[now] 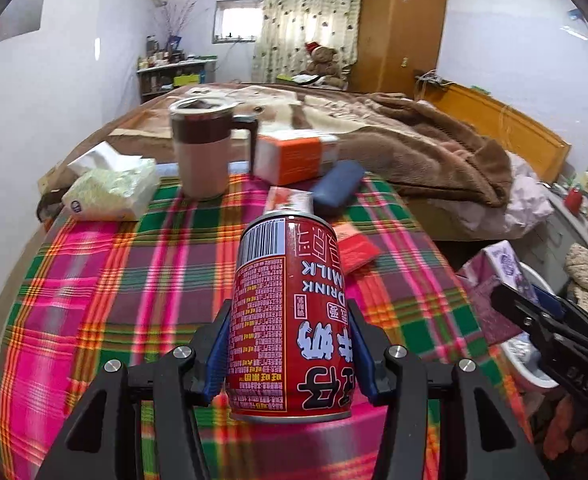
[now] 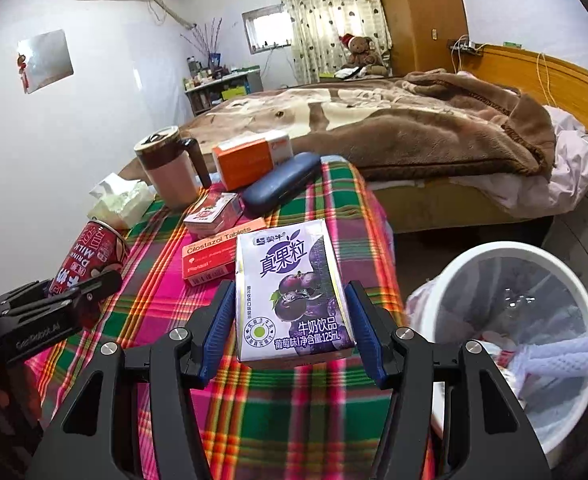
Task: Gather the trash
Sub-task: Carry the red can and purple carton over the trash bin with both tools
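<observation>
left wrist view: the left gripper is clamped on a red milk can, its blue pads pressed to the can's two sides; the can sits dead centre between the fingers, inverted — its print reads upside down — above the plaid tablecloth. at 11 o'clock from the can stands a lidded mug, with a tissue pack at 10 o'clock and an orange box and blue case at 12 to 1 o'clock.

right wrist view: the right gripper is closed on a purple milk-drink carton, which stands upright between the fingers, both blue pads touching its side edges. a pink tablet box lies just behind the carton at 11 o'clock. the white trash bin — netted inside, paper waste in its bottom — sits at 3 to 4 o'clock, beside the table. the left gripper with its can appears at 9 o'clock.
</observation>
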`<state>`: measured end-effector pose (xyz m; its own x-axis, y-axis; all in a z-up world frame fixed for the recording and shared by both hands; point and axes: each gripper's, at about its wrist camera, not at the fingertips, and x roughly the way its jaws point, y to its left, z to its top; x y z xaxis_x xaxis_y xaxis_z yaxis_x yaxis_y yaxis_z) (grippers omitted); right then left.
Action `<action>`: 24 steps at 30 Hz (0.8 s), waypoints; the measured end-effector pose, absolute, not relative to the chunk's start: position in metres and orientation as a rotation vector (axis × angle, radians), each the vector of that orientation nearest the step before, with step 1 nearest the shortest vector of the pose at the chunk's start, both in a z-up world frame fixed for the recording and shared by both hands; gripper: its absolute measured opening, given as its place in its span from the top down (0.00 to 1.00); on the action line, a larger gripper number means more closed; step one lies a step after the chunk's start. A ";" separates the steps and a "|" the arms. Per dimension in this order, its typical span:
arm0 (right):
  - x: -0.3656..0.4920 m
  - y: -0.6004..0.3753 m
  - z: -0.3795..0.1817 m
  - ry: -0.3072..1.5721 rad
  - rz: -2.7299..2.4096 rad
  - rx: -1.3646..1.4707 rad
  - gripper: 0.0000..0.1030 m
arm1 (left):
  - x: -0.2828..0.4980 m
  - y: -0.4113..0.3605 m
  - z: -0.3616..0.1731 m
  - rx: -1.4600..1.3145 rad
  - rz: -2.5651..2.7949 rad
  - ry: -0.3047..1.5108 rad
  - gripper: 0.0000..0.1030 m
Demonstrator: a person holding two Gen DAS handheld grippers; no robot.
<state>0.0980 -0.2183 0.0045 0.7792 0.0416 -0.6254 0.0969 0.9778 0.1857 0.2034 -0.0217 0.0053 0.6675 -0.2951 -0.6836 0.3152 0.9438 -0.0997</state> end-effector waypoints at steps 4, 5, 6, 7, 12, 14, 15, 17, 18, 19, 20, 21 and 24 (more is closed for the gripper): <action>0.085 -0.230 0.011 0.656 -0.045 0.212 0.45 | 0.185 -0.040 0.013 0.041 -0.378 0.747 0.49; 0.083 -0.233 0.012 0.652 -0.050 0.211 0.45 | 0.180 -0.045 0.015 0.045 -0.391 0.738 0.50; 0.080 -0.235 0.013 0.650 -0.054 0.209 0.45 | 0.176 -0.049 0.017 0.045 -0.397 0.736 0.50; 0.077 -0.239 0.014 0.646 -0.061 0.207 0.45 | 0.172 -0.054 0.019 0.047 -0.405 0.733 0.50; 0.066 -0.256 0.018 0.628 -0.092 0.214 0.45 | 0.153 -0.078 0.026 0.058 -0.463 0.711 0.49; 0.061 -0.265 0.019 0.620 -0.110 0.220 0.45 | 0.148 -0.087 0.028 0.059 -0.482 0.708 0.49; 0.059 -0.269 0.019 0.617 -0.116 0.223 0.45 | 0.145 -0.093 0.029 0.061 -0.494 0.704 0.49; 0.055 -0.277 0.020 0.610 -0.133 0.228 0.45 | 0.140 -0.103 0.031 0.062 -0.514 0.704 0.49; 0.053 -0.281 0.020 0.609 -0.141 0.227 0.45 | 0.137 -0.110 0.031 0.065 -0.532 0.700 0.49; 0.050 -0.285 0.021 0.607 -0.149 0.228 0.45 | 0.134 -0.114 0.031 0.067 -0.538 0.700 0.49; 0.049 -0.289 0.021 0.605 -0.157 0.229 0.45 | 0.132 -0.121 0.032 0.069 -0.547 0.700 0.49; 0.048 -0.293 0.021 0.604 -0.163 0.231 0.45 | 0.129 -0.127 0.032 0.073 -0.564 0.695 0.49; 0.043 -0.307 0.019 0.604 -0.190 0.240 0.45 | 0.123 -0.148 0.032 0.084 -0.603 0.699 0.49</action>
<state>0.0434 -0.3067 0.0191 0.8069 -0.1061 -0.5811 0.2456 0.9549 0.1667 0.1233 -0.1477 0.0317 0.6039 -0.4929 -0.6264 0.5476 0.8276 -0.1233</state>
